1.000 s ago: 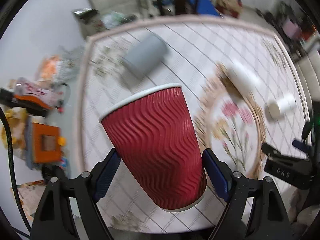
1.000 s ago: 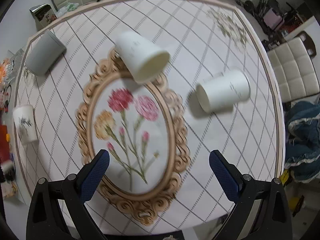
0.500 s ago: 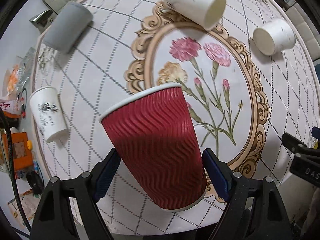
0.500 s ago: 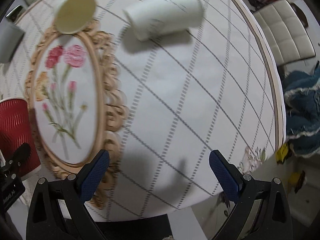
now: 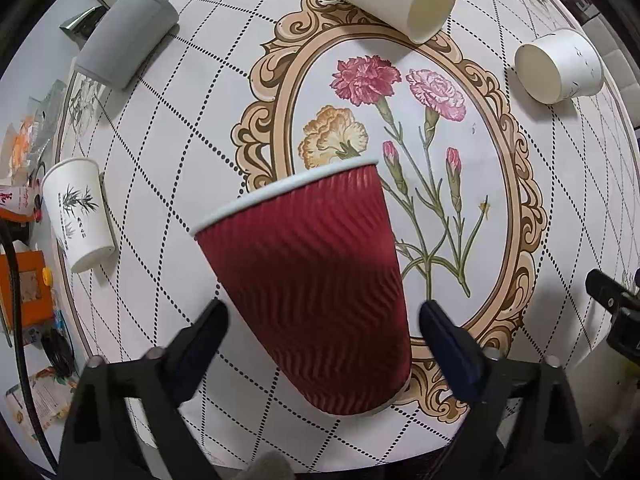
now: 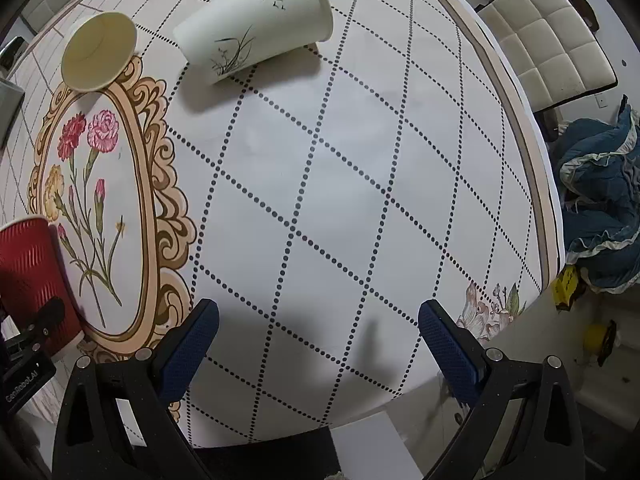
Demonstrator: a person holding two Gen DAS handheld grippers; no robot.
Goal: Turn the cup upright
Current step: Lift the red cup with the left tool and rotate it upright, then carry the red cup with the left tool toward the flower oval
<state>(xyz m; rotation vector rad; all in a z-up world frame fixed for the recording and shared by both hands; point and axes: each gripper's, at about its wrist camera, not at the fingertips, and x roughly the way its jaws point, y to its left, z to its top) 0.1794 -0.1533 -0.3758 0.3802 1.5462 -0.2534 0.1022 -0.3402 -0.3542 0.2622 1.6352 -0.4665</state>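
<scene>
Red cup (image 5: pixel 308 288) standing upright on table (image 6: pixel 320 200) — left gripper (image 5: pixel 322 320) gaping, pads clear; right gripper (image 6: pixel 318 330) hovering wide, empty.

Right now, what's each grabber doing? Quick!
Left gripper: open, its fingers on either side of the red ripple cup with gaps, not squeezing it.
Right gripper: open, holding nothing.
</scene>
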